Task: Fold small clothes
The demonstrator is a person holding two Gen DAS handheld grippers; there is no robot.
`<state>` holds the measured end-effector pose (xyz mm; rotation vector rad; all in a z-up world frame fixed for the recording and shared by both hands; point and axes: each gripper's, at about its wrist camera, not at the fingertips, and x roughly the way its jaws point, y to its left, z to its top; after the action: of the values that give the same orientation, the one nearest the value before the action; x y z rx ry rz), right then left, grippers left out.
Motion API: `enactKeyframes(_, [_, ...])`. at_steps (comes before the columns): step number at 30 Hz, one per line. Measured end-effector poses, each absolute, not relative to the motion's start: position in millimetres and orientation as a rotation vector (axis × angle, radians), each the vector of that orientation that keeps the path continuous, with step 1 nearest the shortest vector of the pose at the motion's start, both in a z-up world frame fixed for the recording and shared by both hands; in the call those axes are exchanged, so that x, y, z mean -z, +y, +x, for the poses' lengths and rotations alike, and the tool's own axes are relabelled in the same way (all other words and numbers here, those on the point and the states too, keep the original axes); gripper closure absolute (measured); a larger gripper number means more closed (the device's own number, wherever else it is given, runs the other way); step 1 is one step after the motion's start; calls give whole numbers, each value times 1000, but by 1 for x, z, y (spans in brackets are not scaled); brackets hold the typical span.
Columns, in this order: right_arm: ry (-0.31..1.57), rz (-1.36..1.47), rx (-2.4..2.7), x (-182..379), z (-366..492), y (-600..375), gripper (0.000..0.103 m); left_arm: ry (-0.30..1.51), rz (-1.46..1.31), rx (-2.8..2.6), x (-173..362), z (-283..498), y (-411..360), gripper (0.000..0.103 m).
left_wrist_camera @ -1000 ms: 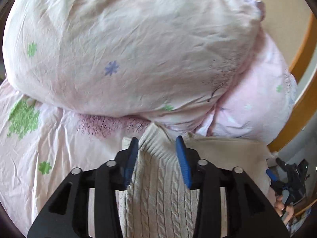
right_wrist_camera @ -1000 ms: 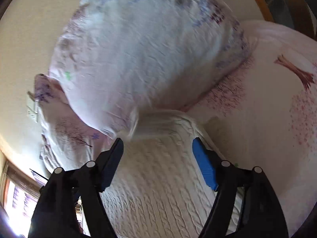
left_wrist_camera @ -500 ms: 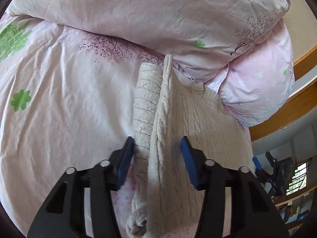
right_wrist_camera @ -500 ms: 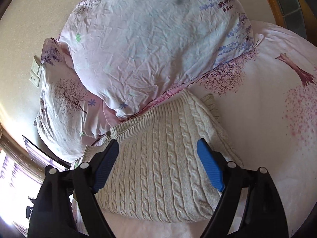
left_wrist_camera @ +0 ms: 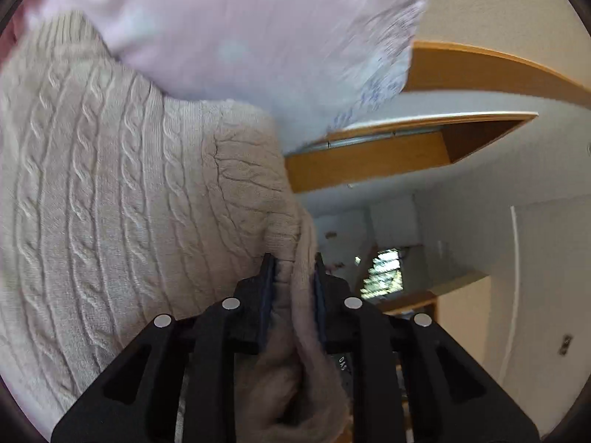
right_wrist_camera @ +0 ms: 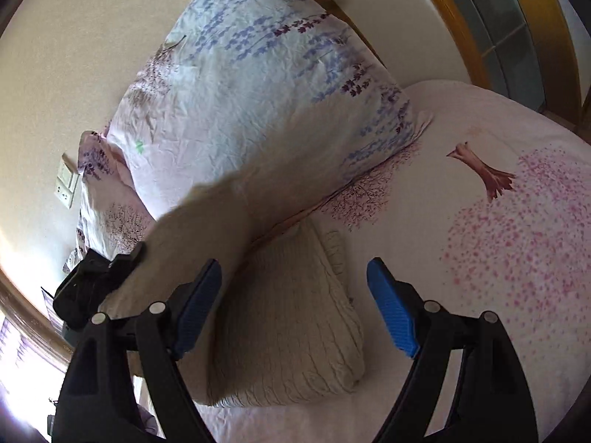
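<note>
A cream cable-knit sweater [left_wrist_camera: 122, 199] lies on the bed against the pillows. My left gripper [left_wrist_camera: 292, 277] is shut on a bunched edge of the sweater and lifts it. In the right wrist view the sweater [right_wrist_camera: 295, 317] lies folded on the sheet, with one lifted flap [right_wrist_camera: 199, 229] rising to the left gripper [right_wrist_camera: 96, 277] at the left. My right gripper [right_wrist_camera: 295, 302] is open and empty, hovering above the sweater.
Two floral pillows [right_wrist_camera: 258, 110] lean on the wall behind the sweater. The pink tree-print bedsheet [right_wrist_camera: 498, 221] spreads to the right. A wooden bed frame [left_wrist_camera: 369, 158] and the room beyond show in the left wrist view. A wall socket [right_wrist_camera: 66, 184] sits at the left.
My left gripper has closed on the sweater's edge and swung to the right, lifting a flap. My right gripper has pulled back and up, still open.
</note>
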<state>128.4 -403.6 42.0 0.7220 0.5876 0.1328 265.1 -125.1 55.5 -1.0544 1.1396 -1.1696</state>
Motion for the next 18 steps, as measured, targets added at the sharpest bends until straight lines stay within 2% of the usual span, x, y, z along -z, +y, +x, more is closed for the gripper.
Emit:
enactKeyframes(2, [649,720,-135,-39,135,-412,18,1147,-1065,1218,-52,260,-136,85])
enactKeyframes(4, [694,727,-174,-34,141,-422,9,1048,-925,1164,-68,250,-111,82])
enactKeyframes(6, [745,758,-211,-26,153,-430,7,984,-808,996,-75,243,-72,55])
enactKeyframes(7, [786,781,-242,-20,162,-432,7,975,-744,899,-75,240,-53,36])
enactKeyframes(12, [974,788,-296,11,209,-420,7,1088,-511,639,-46,236,-15,33])
enactKeyframes(18, [1032,742,-341,20,228,-403,12,1164,-394,647,-16,243,-53,27])
